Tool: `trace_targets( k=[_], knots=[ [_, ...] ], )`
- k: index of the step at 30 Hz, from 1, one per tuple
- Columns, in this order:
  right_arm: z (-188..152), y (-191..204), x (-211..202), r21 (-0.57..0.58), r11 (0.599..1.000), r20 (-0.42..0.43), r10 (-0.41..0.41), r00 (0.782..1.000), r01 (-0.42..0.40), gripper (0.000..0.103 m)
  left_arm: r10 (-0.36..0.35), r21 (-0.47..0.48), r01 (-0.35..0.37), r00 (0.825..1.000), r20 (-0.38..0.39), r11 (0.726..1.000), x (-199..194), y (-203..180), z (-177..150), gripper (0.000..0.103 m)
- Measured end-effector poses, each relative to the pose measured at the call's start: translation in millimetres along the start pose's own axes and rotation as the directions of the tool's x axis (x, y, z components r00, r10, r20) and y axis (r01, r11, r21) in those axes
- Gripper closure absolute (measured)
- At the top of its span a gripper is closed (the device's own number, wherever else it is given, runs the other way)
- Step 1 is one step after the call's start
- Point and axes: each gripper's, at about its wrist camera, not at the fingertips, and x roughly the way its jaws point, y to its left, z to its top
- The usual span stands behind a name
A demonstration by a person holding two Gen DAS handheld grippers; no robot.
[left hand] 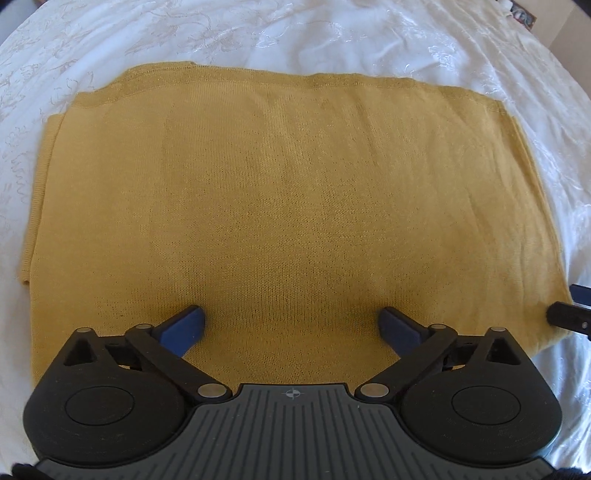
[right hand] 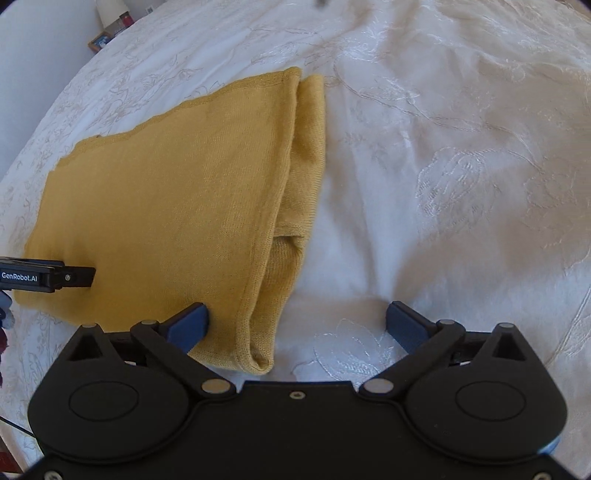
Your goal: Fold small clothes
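A mustard-yellow knit garment [left hand: 288, 192] lies folded into a flat rectangle on a white embroidered bedspread [left hand: 332, 40]. My left gripper [left hand: 292, 317] is open over the garment's near edge, blue fingers wide apart, nothing between them. In the right wrist view the garment [right hand: 177, 206] lies to the left, with its folded layered right edge running toward the camera. My right gripper [right hand: 297, 314] is open and straddles that edge's near corner: the left finger is over cloth, the right finger over bedspread [right hand: 461, 184]. The left gripper's side shows at the left edge of the right wrist view [right hand: 48, 277].
The white bedspread is wrinkled around the garment. Small items, a framed picture among them [right hand: 99, 40], stand beyond the bed at the upper left of the right wrist view. A dark object [left hand: 522, 16] sits at the top right corner of the left wrist view.
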Motion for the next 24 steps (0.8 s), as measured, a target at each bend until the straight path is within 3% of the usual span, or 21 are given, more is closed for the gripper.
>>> trace_targets(
  k=[6, 12, 16, 24],
  knots=[
    [3.4, -25.0, -2.7, 0.095, 0.989, 0.005, 0.117, 0.993, -0.117, 0.000, 0.027, -0.041, -0.027, 1.000, 0.013, 0.999, 5.2, -4.6, -3.5, 0.000],
    [9.3, -46.0, 0.2, 0.201, 0.950, 0.044, 0.236, 0.971, -0.240, 0.000, 0.038, -0.037, -0.036, 0.998, 0.049, 0.999, 6.2, -5.4, -14.2, 0.000],
    [19.1, -61.5, 5.5, 0.275, 0.901, 0.082, 0.326, 0.942, -0.336, 0.000, 0.044, -0.041, -0.042, 0.998, 0.050, 0.998, 2.2, -4.2, -24.7, 0.000],
    [53.9, -55.7, 35.0, 0.291, 0.827, 0.103, 0.472, 0.876, -0.480, 0.000, 0.041, -0.039, -0.040, 0.999, 0.033, 0.998, 3.8, -6.0, -18.7, 0.000]
  ],
)
